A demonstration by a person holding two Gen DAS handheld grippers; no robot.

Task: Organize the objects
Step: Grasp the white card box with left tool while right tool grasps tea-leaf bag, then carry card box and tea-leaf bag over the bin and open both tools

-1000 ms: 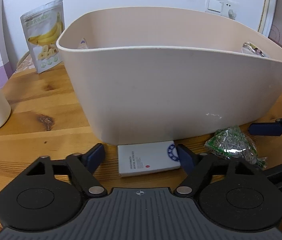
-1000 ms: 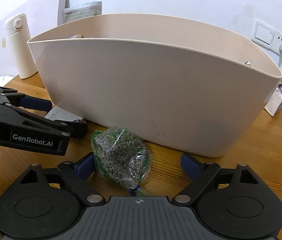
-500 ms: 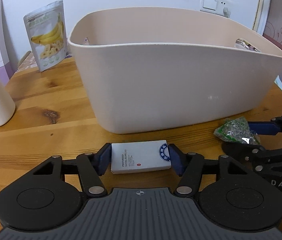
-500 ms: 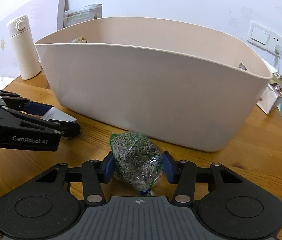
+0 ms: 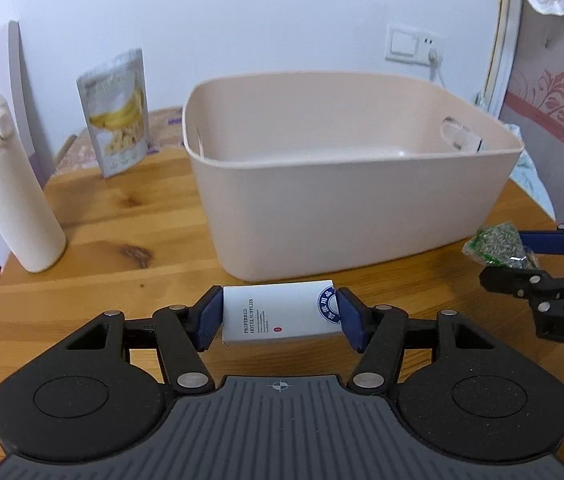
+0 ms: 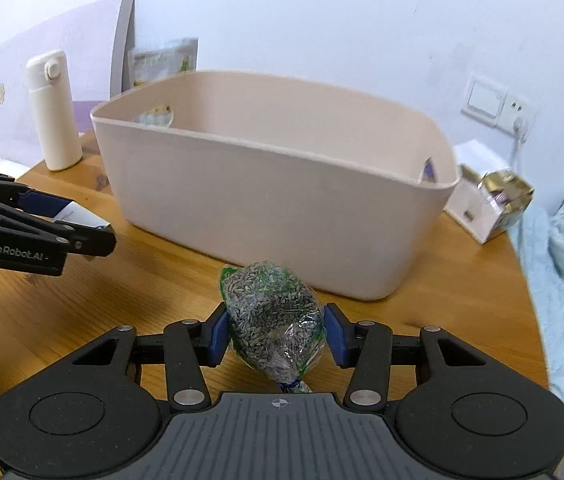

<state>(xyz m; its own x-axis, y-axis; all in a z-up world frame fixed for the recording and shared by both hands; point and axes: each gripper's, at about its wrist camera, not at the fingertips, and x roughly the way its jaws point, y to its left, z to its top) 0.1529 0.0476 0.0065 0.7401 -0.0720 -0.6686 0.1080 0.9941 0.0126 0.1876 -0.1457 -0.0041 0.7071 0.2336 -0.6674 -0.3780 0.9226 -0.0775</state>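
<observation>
Progress: both items are gripped and raised off the wooden table [image 5: 122, 232], neither yet in the smooth beige plastic bin [image 5: 361, 216]. Left gripper [image 5: 280, 316] clamps a flat white cardboard box [image 5: 278, 318]; right gripper [image 6: 276, 334] squeezes a crinkly clear bag of seeds [image 6: 272, 316]. Bin interior appears empty.

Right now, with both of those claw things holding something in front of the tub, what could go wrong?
The white box is pinched only at its two short ends by the left gripper, so it might twist or slip out. The seed bag in the right gripper is soft and bulging, so it might squirm loose. Both still sit lower than the beige tub's near rim and could clip it on the way in.
</observation>
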